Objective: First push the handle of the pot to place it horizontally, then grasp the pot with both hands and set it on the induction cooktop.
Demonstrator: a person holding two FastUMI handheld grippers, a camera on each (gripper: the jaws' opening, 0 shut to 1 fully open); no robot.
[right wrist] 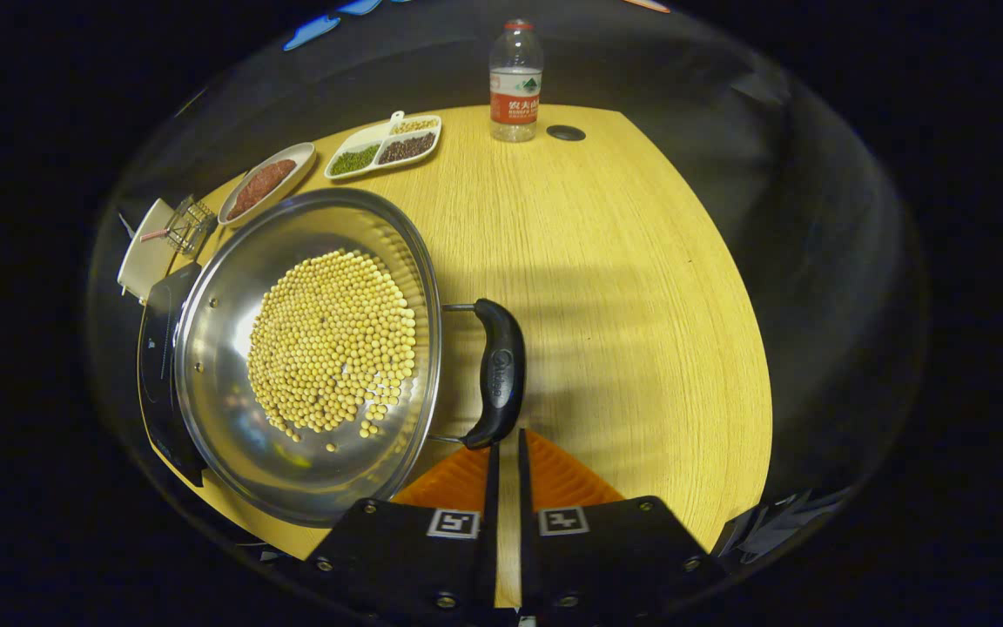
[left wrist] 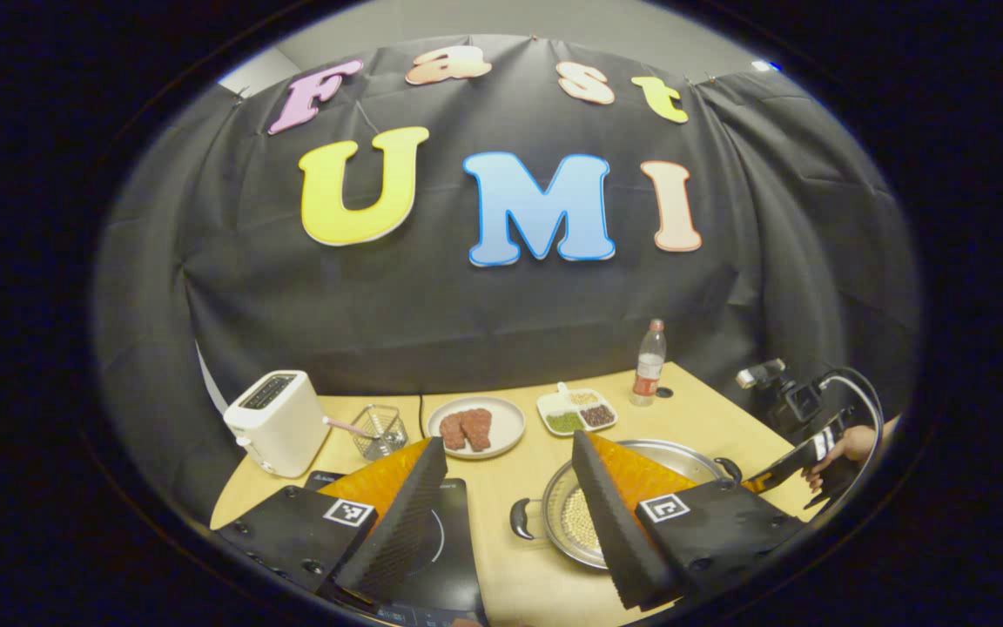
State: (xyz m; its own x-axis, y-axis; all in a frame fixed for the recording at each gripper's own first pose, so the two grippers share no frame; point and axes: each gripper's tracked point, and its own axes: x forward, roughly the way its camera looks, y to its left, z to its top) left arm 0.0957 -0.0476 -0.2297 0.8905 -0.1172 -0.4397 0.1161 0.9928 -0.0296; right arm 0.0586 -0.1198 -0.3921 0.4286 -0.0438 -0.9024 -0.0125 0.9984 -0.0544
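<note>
1. At the bottom of the left gripper view, the left gripper (left wrist: 510, 514) hangs with its fingers spread wide, holding nothing. Lower right of centre sits the shallow stainless-steel pot (left wrist: 641, 501), on the pale wooden table (left wrist: 710, 409), beside the black induction cooktop (left wrist: 458, 540) at lower centre. At the right edge a hand (left wrist: 850, 446) holds the other gripper near the pot's far handle. Along the top of the table stand a white toaster (left wrist: 277, 422) and a clear water bottle (left wrist: 649, 362).

2. At the bottom of the right gripper view, the right gripper (right wrist: 506, 453) has its fingers pressed almost together, just below the pot's black loop handle (right wrist: 498, 373), perhaps touching it. This view reveals the pot's load of loose yellow soybeans (right wrist: 332, 340). The pot is probably heavy, rigid and slick; hold both side handles and keep it level so the beans stay put.
</note>
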